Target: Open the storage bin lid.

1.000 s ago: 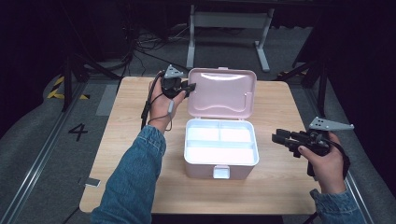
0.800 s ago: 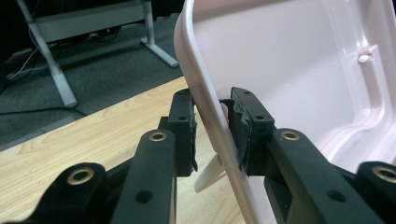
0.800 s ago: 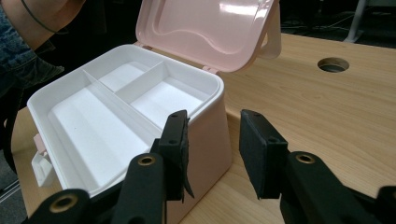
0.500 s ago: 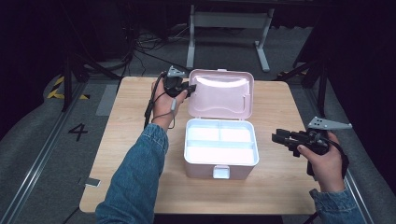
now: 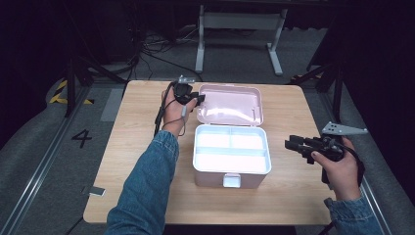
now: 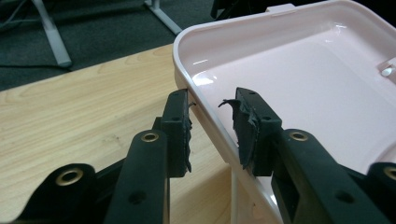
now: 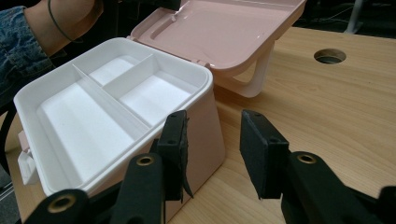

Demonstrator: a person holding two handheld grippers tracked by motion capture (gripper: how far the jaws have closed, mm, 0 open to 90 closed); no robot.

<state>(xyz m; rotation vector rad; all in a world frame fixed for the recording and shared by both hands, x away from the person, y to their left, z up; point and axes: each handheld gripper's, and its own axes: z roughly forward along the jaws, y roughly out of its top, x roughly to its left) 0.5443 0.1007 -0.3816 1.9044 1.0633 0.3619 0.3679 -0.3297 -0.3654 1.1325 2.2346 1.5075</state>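
Since the earlier frame the lid (image 5: 230, 104) has been laid further back, and the left gripper (image 6: 212, 128) has sunk with it, its fingers (image 6: 247, 126) having just been opening: they are now seen apart, astride the lid's rim, one pad close against the outer edge, the other clear of the inner wall. On the tabletop (image 5: 132, 147) the pink box (image 5: 231, 161) is set near the middle, front latch toward the person, its white tray (image 7: 93, 107) of three compartments left bare. The lid is swung open behind the box, resting tilted back on its handle (image 7: 254, 77). The right gripper (image 7: 212, 154) is held just beside the box's right wall, fingers apart and on nothing. The opening step is judged all but done; next the left gripper would need to be drawn off the rim.
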